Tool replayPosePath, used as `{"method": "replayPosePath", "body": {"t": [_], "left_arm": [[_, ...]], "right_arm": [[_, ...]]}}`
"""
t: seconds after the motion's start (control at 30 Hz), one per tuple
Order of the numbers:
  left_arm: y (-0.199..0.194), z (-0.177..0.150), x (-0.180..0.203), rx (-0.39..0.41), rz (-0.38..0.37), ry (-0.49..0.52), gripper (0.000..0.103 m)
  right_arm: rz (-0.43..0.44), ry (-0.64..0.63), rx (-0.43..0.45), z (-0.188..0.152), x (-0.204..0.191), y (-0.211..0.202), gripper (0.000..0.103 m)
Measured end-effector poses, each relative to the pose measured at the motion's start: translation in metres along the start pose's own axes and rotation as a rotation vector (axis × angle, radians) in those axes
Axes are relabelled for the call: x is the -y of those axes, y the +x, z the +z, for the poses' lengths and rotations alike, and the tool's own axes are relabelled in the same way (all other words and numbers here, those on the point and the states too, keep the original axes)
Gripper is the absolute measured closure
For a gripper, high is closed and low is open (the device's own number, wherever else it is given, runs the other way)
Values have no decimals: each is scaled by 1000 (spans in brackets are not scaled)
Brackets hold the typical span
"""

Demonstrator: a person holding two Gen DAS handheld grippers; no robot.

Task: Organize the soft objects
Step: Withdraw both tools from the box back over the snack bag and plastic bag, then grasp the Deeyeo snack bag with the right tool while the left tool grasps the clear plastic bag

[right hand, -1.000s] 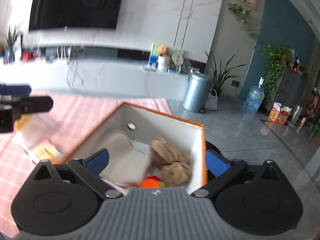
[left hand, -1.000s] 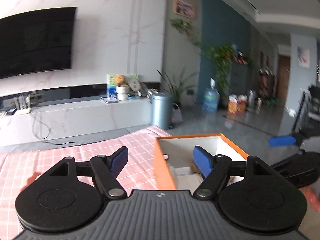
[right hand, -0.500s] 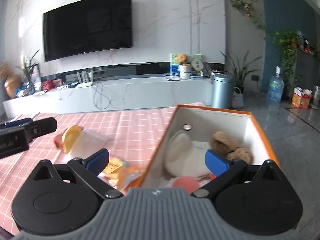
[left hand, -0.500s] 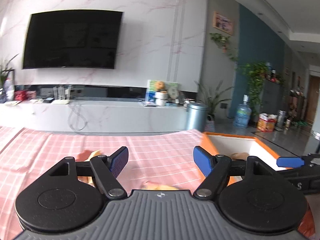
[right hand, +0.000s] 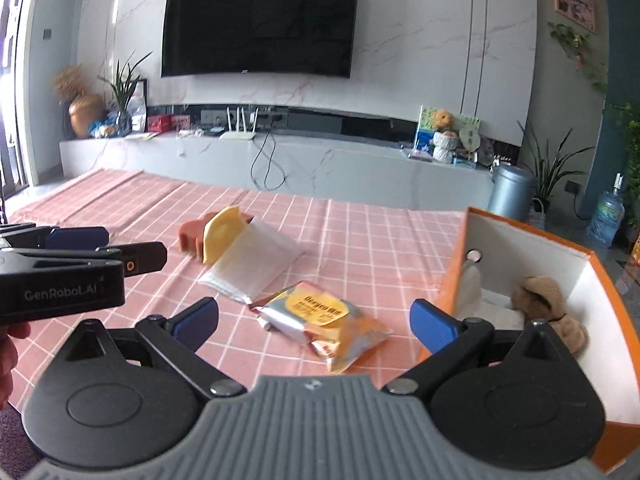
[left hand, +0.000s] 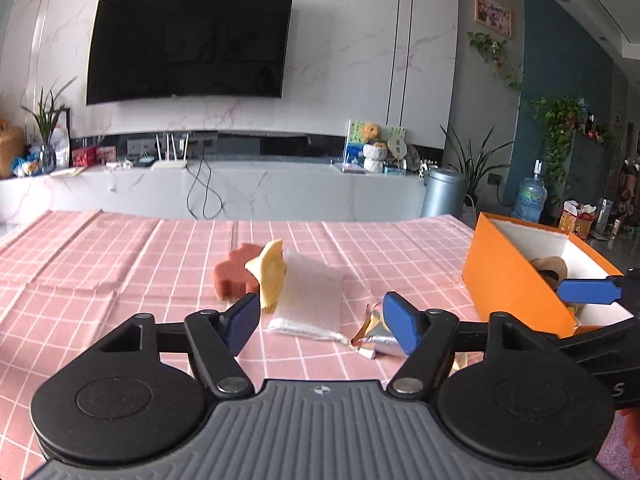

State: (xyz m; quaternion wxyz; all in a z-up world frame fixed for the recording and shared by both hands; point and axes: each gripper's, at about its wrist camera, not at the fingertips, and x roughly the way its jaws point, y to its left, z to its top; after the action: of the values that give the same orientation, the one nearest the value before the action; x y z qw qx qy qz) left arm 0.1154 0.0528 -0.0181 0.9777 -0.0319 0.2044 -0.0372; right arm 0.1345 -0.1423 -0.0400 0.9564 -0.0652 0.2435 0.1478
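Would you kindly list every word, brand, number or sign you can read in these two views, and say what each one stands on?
"GenRobot.AI": white lettering on the side of the left tool.
"S": a single white letter on the black body of the right tool; the rest is cut off.
Snack packet: dark print on its yellow patch, too blurred to read.
Red boxes on the TV bench: print too small to read.

Both wrist views look forward and slightly downward from just above the pink checked tablecloth [left hand: 120,264] toward the television wall, sharing the orange box [right hand: 452,280] and scattered packets.
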Motion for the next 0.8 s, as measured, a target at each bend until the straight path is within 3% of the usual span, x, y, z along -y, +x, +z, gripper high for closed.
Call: {"method": "replayPosePath", "body": {"t": [0.13,0.2,0.3,0.47,0.8], "left_arm": [[6,-11,-9,-42,-14,-5,25],[11,-15,-13,-68,-26,-12,32],[21,-16,-15,-100,-45,-4,36],[44,-10,-19,-155,-54,-5,36],[104,-7,-28,-237,-51,-41,36]], "right_arm": [[-5,-15,-47,-3,-8,22,7],[-23,-37,-72,-5,-11,35,9],[-24,-90,-111,-8,-15,54,22],[-45,-145,-148,-1,-17,86,22],[-80,-56,-226,-4,-8,140,17]]}}
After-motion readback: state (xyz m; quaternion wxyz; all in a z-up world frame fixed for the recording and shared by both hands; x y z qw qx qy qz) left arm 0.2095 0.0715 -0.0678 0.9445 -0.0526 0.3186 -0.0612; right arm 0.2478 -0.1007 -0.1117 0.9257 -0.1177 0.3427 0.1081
